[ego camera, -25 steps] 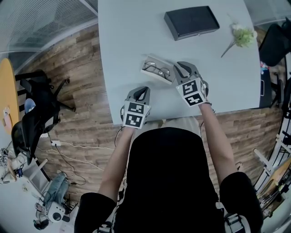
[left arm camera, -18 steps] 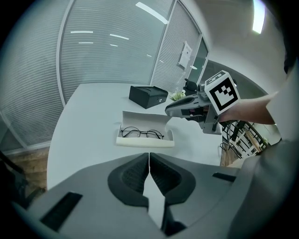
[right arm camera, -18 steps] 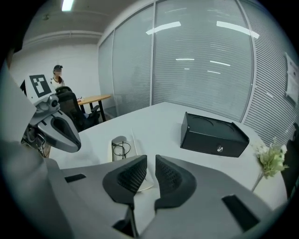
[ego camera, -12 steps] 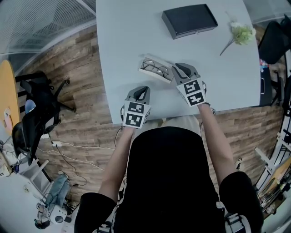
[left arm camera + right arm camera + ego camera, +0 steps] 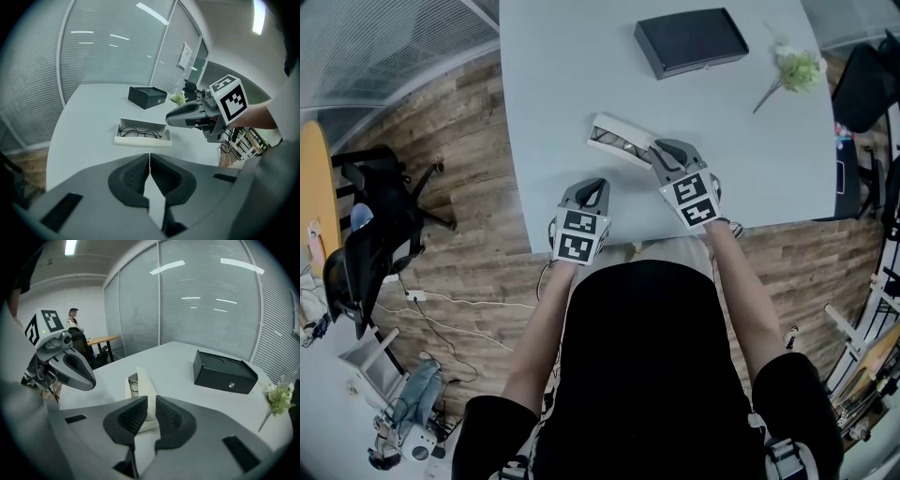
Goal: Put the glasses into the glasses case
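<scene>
The glasses lie inside the white glasses case on the table. Our right hand-held gripper pinches its raised lid; our left hand-held gripper hangs closed and empty. We judge that only shutting the lid remains.

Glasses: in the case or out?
In. The glasses lie inside the open white case, frame visible behind its front wall in the left gripper view. The right gripper pinches the raised lid.
</scene>
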### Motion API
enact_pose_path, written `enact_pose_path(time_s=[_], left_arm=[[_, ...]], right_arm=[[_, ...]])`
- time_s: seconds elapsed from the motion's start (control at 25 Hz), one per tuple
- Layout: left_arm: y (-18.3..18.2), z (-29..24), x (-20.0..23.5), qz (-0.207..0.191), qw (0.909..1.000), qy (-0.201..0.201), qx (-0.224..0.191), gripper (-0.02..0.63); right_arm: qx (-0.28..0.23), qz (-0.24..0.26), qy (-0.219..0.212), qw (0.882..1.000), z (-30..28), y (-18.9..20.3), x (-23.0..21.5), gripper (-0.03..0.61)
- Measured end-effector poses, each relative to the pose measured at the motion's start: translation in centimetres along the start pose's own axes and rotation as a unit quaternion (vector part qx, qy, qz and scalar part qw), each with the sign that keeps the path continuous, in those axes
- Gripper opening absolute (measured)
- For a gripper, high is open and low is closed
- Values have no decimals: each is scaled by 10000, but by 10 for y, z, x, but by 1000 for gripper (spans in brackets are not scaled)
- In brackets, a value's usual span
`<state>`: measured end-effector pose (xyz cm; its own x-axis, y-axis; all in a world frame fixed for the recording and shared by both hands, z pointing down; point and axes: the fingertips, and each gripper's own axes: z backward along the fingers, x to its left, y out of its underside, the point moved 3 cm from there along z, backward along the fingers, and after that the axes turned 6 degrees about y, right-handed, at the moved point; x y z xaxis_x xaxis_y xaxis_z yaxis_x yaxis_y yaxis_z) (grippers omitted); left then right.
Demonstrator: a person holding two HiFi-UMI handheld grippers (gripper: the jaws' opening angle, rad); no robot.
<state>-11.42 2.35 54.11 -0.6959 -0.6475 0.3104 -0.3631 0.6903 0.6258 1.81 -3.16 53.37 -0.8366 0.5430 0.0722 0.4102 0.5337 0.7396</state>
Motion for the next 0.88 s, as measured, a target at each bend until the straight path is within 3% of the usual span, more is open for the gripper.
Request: enact_pose_path(time_s=[0.88], left_arm=[[15, 7, -8, 128, 9997, -205, -6, 25]], right_arm=[[119, 131, -256, 9995, -3, 18, 16, 72]])
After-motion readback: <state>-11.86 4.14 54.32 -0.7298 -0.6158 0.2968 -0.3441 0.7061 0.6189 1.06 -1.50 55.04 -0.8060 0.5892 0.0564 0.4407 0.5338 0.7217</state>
